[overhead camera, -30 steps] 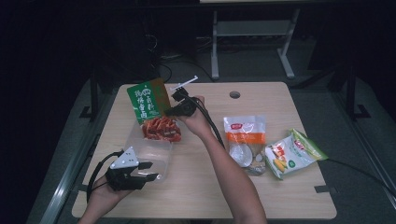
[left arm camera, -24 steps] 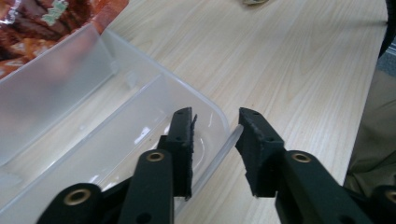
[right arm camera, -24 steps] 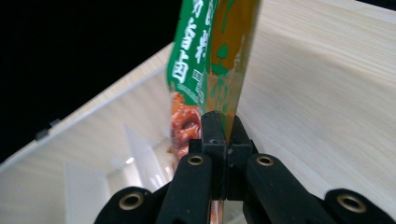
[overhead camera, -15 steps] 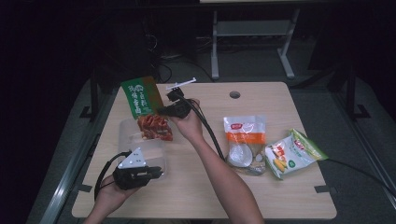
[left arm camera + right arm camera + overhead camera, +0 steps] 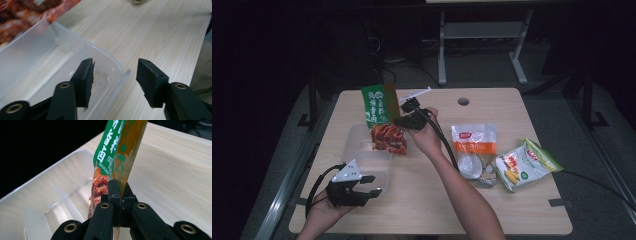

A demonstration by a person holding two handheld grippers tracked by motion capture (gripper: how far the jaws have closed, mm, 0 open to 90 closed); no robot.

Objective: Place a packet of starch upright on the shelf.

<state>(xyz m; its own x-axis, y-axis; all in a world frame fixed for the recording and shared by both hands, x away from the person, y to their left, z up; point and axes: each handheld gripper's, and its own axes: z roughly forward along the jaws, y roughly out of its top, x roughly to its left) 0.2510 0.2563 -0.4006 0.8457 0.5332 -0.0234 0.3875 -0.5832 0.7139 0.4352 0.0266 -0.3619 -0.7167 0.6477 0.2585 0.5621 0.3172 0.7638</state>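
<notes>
Snack packet (image 5: 117, 150) in right hand-held gripper (image 5: 117, 192)

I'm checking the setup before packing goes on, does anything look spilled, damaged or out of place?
Nothing spilled or damaged. The right gripper pinches the green snack packet tilted over the clear plastic box. The left gripper stands open astride the box's near rim. Two more packets lie flat.

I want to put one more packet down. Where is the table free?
Bare wood runs along the near edge of the table, and at the far right beyond the round hole. Crowded: around the clear container and the two snack packets.
</notes>
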